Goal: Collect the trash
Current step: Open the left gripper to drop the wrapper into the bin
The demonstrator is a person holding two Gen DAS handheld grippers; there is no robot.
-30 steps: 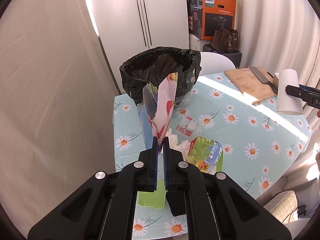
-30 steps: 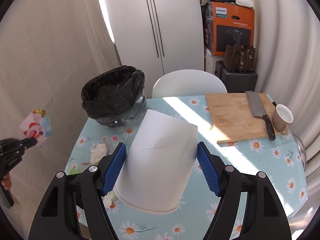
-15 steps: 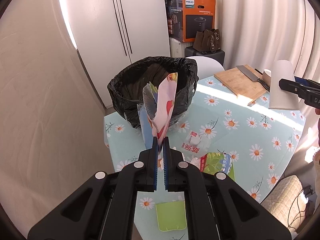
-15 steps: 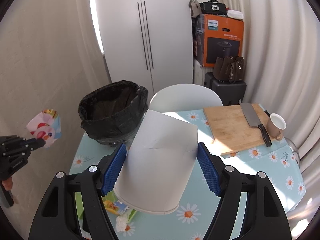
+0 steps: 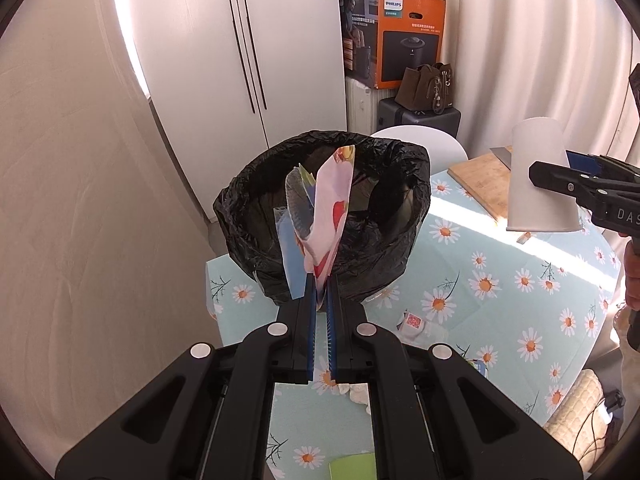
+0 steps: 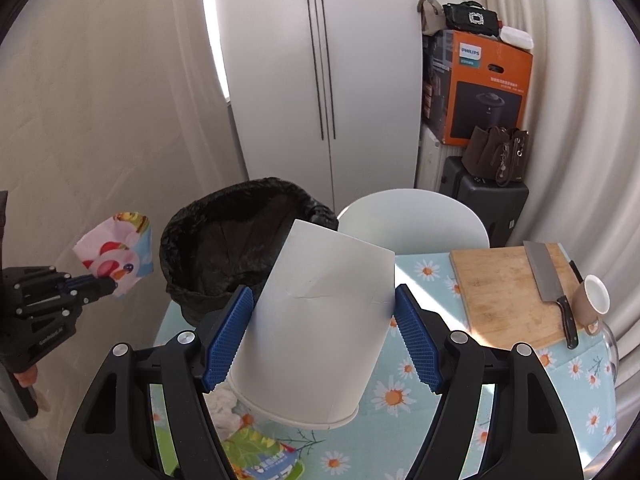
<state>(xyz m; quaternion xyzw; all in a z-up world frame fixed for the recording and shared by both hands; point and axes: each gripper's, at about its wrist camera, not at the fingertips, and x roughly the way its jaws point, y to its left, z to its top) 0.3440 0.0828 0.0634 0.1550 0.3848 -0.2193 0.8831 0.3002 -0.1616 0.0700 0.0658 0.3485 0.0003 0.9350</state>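
Observation:
My left gripper (image 5: 320,292) is shut on a colourful snack wrapper (image 5: 326,216), held upright just in front of the black-lined trash bin (image 5: 248,200) at the table's far left corner. In the right wrist view the wrapper (image 6: 116,252) and left gripper (image 6: 106,286) hang left of the bin (image 6: 224,248). My right gripper (image 6: 324,336) is shut on an upside-down white paper cup (image 6: 316,332), raised above the table right of the bin; it also shows in the left wrist view (image 5: 538,184).
The daisy tablecloth (image 5: 480,280) carries a small wrapper (image 5: 416,322), crumpled tissue (image 5: 356,392) and a green carton (image 6: 264,460). A cutting board (image 6: 508,292) with a cleaver (image 6: 548,280) and a brown mug (image 6: 592,296) lie at the right. A white chair (image 6: 416,216) stands behind.
Both grippers rose and moved toward the bin with their loads. The bin now looms larger behind the wrapper, and the table litter has dropped lower in both views.

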